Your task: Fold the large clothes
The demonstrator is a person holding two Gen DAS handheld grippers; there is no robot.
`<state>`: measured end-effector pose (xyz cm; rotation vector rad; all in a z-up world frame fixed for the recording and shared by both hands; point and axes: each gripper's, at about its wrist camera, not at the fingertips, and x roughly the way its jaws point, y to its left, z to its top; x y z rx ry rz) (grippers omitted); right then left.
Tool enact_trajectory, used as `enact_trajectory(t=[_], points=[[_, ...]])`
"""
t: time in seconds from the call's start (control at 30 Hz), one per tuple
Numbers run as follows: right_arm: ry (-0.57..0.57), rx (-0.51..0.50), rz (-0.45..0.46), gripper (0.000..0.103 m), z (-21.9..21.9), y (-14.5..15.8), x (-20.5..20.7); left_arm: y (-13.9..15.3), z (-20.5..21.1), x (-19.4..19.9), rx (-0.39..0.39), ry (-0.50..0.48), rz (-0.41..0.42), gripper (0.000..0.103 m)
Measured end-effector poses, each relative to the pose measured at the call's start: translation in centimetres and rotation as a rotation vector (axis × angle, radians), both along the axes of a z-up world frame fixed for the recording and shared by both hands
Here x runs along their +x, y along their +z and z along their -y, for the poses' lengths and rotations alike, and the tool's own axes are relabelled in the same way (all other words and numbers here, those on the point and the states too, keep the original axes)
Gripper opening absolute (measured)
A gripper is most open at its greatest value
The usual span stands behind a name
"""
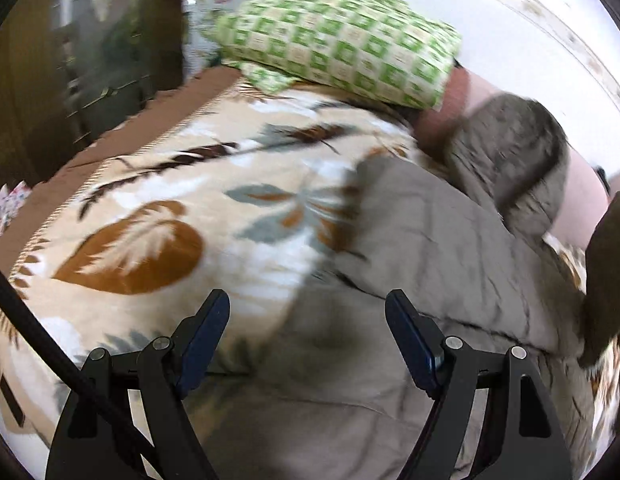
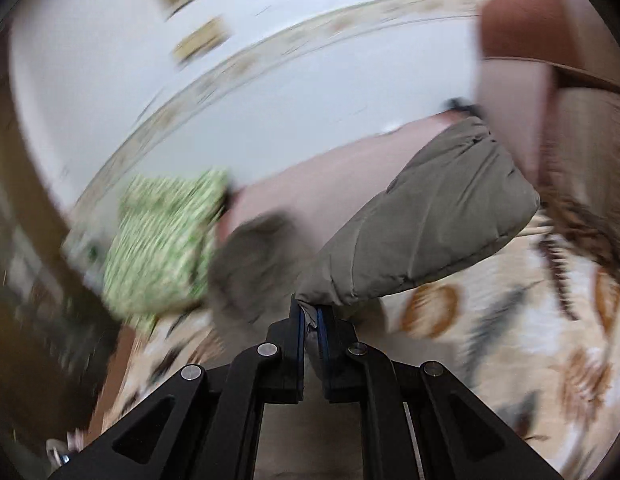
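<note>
A grey-olive padded jacket [image 1: 421, 248] lies spread on a leaf-patterned bed cover [image 1: 182, 200]; its fur-trimmed hood [image 1: 513, 160] lies at the far right. My left gripper [image 1: 308, 312] is open and empty, just above the jacket's near part. My right gripper [image 2: 311, 314] is shut on a fold of the jacket's sleeve [image 2: 425, 224] and holds that sleeve lifted above the bed. The hood also shows in the right wrist view [image 2: 254, 260], blurred.
A green checked pillow [image 1: 341, 32] lies at the head of the bed, also in the right wrist view [image 2: 166, 240]. A pink cushion [image 1: 441, 112] and white wall [image 2: 270, 92] are behind. Dark wooden furniture [image 1: 90, 48] stands left of the bed.
</note>
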<state>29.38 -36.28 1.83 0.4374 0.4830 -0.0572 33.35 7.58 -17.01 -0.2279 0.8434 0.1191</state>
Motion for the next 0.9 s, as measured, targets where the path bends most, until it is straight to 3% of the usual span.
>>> enact_trajectory(t=[0.17, 0.3, 0.4, 0.43, 0.53, 0.57, 0.67, 0.77, 0.8, 0.83, 0.87, 0.9], points=[[0.182, -0.041, -0.118, 0.007, -11.2, -5.1, 4.3, 0.6, -3.0, 0.4, -0.067, 0.062, 0.003, 0.079], [0.267, -0.077, -0.238, 0.008, -16.5, -11.3, 7.1, 1.1, -4.2, 0.4, -0.088, 0.096, 0.016, 0.079], [0.31, -0.111, -0.321, 0.017, -19.1, -15.7, 8.6, 1.3, -4.9, 0.4, -0.107, 0.113, 0.017, 0.079], [0.314, -0.123, -0.335, 0.023, -19.9, -16.9, 8.8, 1.3, -5.1, 0.4, -0.113, 0.114, 0.017, 0.079], [0.377, -0.145, -0.349, 0.065, -21.5, -18.2, 7.9, 1.3, -5.6, 0.4, -0.117, 0.125, 0.016, 0.079], [0.406, -0.149, -0.335, 0.07, -21.9, -17.8, 7.1, 1.3, -5.7, 0.4, -0.121, 0.128, 0.015, 0.079], [0.434, -0.157, -0.237, 0.071, -21.7, -15.5, 4.0, 1.2, -6.0, 0.5, -0.14, 0.139, 0.009, 0.079], [0.389, -0.146, -0.151, 0.068, -20.1, -12.9, 2.8, 0.9, -6.0, 0.6, -0.164, 0.142, 0.002, 0.079], [0.381, -0.145, -0.148, 0.063, -19.7, -12.5, 3.1, 0.8, -5.8, 0.6, -0.166, 0.139, 0.0, 0.079], [0.369, -0.149, -0.157, 0.045, -19.5, -12.3, 4.0, 0.7, -5.4, 0.7, -0.156, 0.135, -0.002, 0.079], [0.347, -0.144, -0.181, 0.033, -19.4, -12.4, 5.3, 0.7, -5.1, 0.7, -0.144, 0.132, -0.004, 0.079], [0.336, -0.123, -0.201, 0.031, -19.6, -12.7, 6.6, 0.6, -4.7, 0.8, -0.126, 0.125, -0.006, 0.079]])
